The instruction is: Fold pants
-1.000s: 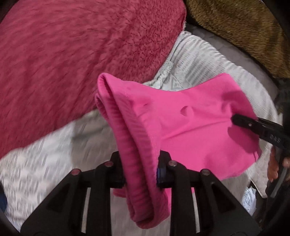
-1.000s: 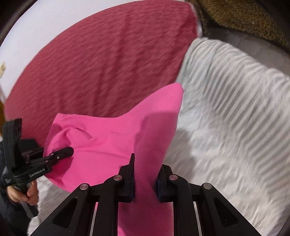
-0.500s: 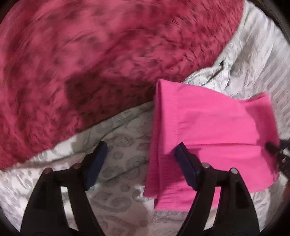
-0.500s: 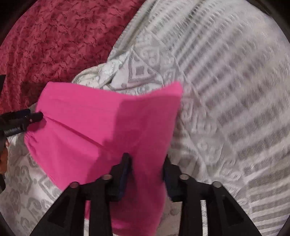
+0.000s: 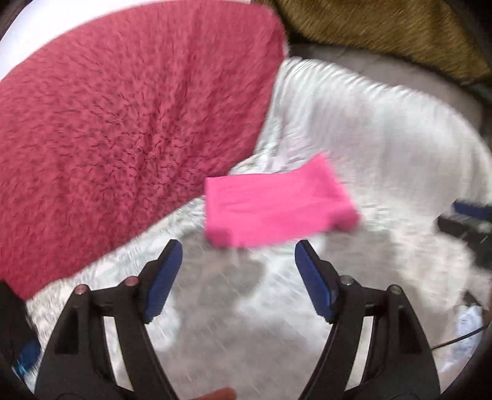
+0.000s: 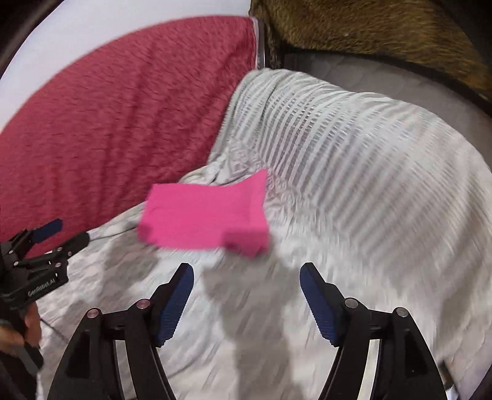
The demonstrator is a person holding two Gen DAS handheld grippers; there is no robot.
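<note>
Lying folded into a small flat packet, the pink pants (image 5: 276, 209) rest on the white patterned bedspread (image 5: 369, 129), just beside the edge of the dark red fleece blanket (image 5: 123, 117). The left gripper (image 5: 238, 261) has its jaws spread wide and holds nothing, a little back from the near edge of the pants. The right gripper (image 6: 246, 280) is also spread wide and free of the cloth, and a brown furry blanket (image 6: 369, 27) lies at the far side.

- Pink pants (image 5: 276, 209), folded into a compact, roughly rectangular bundle, lying flat.
- Resting on the pale patterned bedspread (image 6: 353, 172), beside the red fleece blanket (image 5: 123, 123); layers apparently stacked, though blurred.
</note>
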